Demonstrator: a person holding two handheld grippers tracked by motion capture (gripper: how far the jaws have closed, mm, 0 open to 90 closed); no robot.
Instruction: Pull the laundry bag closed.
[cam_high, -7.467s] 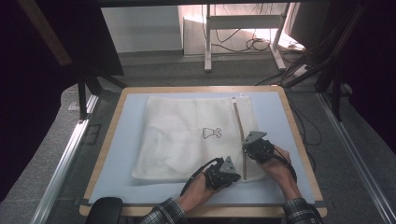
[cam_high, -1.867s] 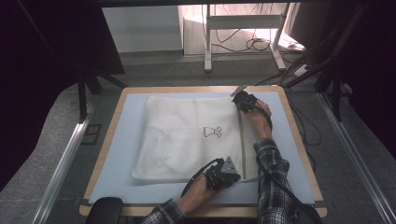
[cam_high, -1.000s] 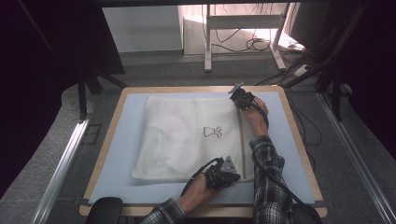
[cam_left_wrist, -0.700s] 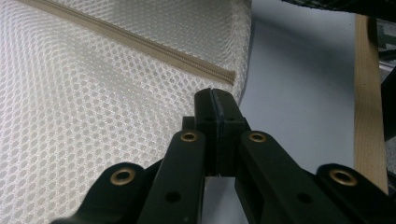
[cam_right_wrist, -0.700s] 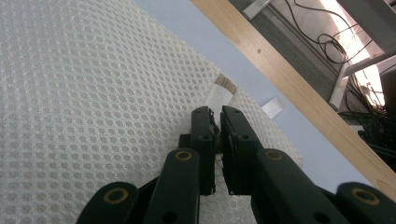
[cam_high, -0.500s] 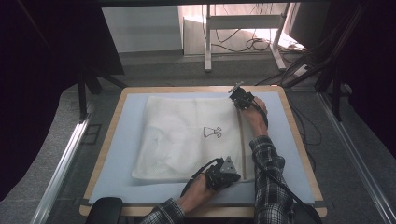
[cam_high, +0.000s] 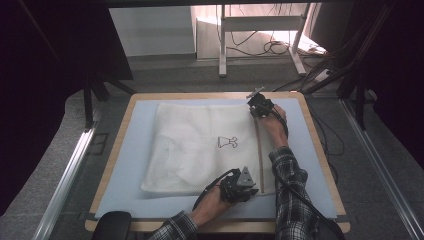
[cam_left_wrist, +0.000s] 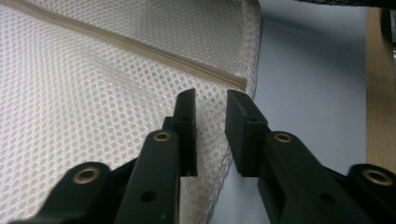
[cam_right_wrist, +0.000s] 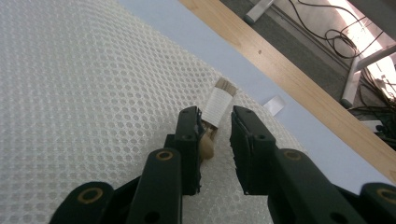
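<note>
No words, brands or numbers can be read. The only sign is a small dark outline drawing (cam_high: 228, 142) printed on the mesh bag (cam_high: 190, 150), roughly midway between both jaws.

One mesh bag (cam_high: 202, 147) (white), one zipper (cam_high: 259, 155), two claws.

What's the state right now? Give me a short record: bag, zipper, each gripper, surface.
bag: white mesh laundry bag lying flat on the blue mat, small black print on top
zipper: beige zipper along the bag's right side, looks closed; pull at the far end
left gripper: at the bag's near right corner, jaws just opened, mesh edge between them, not pinched
right gripper: at the far end of the zipper, jaws just opened, pull beside one pad, not clamped
surface: wood-edged table
</note>
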